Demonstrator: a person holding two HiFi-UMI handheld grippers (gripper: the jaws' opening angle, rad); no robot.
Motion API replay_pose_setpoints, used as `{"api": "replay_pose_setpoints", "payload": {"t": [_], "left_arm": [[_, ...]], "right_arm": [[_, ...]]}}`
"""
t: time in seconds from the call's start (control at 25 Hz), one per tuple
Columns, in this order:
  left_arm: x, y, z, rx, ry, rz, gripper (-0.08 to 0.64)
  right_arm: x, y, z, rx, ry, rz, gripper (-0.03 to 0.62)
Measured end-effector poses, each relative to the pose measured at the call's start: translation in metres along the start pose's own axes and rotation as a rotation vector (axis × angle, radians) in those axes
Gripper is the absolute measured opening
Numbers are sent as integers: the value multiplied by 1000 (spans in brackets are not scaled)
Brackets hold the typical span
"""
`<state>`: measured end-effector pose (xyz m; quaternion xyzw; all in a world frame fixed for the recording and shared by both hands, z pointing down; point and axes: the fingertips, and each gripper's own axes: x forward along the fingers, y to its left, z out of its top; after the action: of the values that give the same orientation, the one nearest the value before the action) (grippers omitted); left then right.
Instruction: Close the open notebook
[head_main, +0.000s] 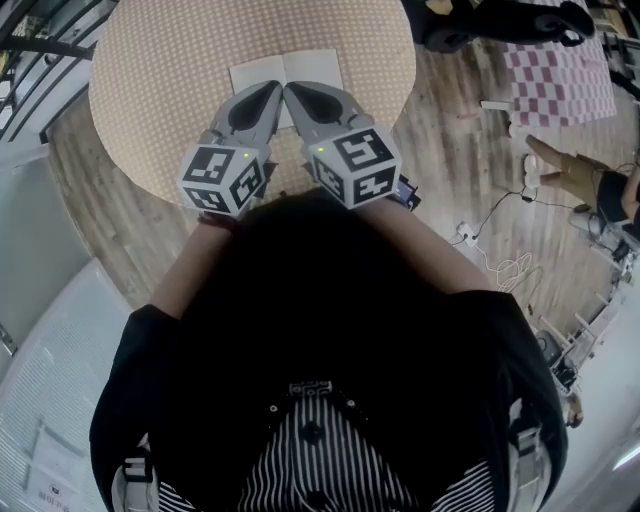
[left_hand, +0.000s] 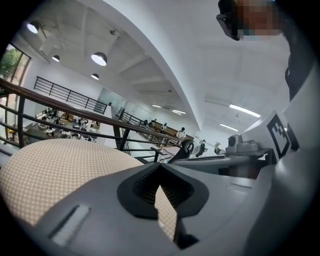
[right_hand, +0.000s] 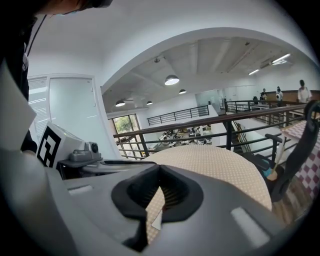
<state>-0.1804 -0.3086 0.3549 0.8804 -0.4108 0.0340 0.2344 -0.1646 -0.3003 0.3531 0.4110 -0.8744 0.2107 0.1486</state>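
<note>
Left gripper (head_main: 270, 92) and right gripper (head_main: 297, 94), side by side over the round, dot-patterned bench (head_main: 150, 90), tips converging. Both pairs of jaws are clenched tip against tip, with nothing between them; each gripper view shows only a narrow wedge of bench surface below the meeting point. The open notebook (head_main: 287, 68) lies flat just ahead of and beneath the jaw tips, which overlap its near edge at the centre fold. Whether the tips touch the pages cannot be told.
</note>
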Motion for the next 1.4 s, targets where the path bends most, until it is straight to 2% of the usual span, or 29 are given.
{"api": "replay_pose_setpoints", "payload": {"t": [0.12,0.28,0.56,0.8,0.96,1.16,1.4], "left_arm": [[13,8,-5,-29,17,32,-3],[22,16,-12,-64,71,28,-3],[45,19,-21,-52,113,36,-3],[67,24,-41,-93,143,68,-2],[74,32,-57,-94,189,95,-2],[87,39,-81,-95,246,105,-2],[110,38,-104,-101,297,92,0]], "right_arm": [[9,-12,-2,-6,11,10,0],[22,-22,-12,7,28,15,1],[35,-49,-19,37,48,46,0],[43,-79,-42,48,93,40,0],[53,-107,-80,69,181,41,1],[60,-150,-145,117,318,-20,2],[63,-181,-176,145,386,-68,2]]}}
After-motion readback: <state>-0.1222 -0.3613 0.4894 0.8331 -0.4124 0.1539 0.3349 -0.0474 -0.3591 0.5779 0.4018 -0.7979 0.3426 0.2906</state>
